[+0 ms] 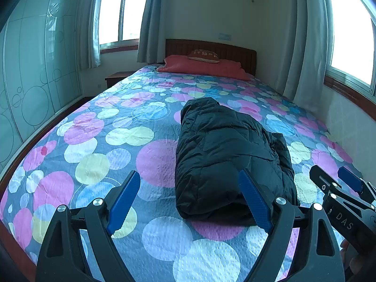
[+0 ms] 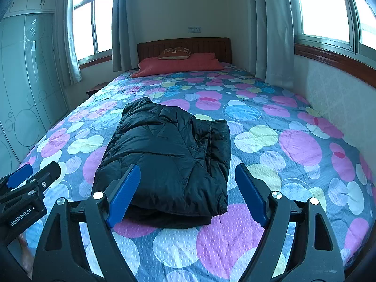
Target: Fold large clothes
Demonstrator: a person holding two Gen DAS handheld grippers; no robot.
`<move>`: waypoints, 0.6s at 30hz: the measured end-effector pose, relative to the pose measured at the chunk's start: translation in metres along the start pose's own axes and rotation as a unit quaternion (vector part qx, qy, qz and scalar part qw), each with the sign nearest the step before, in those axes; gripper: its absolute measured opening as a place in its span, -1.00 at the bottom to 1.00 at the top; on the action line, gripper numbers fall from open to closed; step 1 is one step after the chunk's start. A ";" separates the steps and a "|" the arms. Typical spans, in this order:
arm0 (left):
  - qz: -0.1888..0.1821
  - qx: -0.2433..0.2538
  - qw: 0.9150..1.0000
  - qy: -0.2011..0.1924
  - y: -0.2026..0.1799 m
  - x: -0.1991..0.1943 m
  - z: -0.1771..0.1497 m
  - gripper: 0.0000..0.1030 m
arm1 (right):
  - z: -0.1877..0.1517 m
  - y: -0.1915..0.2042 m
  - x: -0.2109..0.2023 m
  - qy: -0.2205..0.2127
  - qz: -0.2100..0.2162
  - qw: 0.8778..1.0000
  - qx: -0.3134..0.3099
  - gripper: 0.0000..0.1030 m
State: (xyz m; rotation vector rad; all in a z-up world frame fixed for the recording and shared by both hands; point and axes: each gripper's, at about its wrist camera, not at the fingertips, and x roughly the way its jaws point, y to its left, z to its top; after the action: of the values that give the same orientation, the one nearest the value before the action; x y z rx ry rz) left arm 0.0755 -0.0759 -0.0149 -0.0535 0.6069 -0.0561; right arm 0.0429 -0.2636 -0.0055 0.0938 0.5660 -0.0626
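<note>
Blue-padded left tool and right tool both gape wide, empty, before the folded black jacket.

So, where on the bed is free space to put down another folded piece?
Free: the bedspread between the folded black jacket and the wall under the window; the strip between the jacket and the wardrobe-side edge; the stretch between the jacket and the red pillow. Crowded: only the near edge, where both grippers hang.

You've got a slightly glossy, quilted black jacket on a matt, dimpled cloth bedspread, w/ ribbed blue fingers and a dark wood headboard.
</note>
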 end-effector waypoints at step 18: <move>0.000 0.000 1.000 0.000 0.000 0.000 0.000 0.64 | 0.001 0.000 -0.002 -0.002 -0.001 1.000 -0.003 0.60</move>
State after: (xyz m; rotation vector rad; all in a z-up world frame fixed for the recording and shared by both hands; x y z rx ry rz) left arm 0.0754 -0.0762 -0.0147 -0.0533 0.6059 -0.0562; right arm 0.0420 -0.2632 -0.0031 0.0866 0.5615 -0.0625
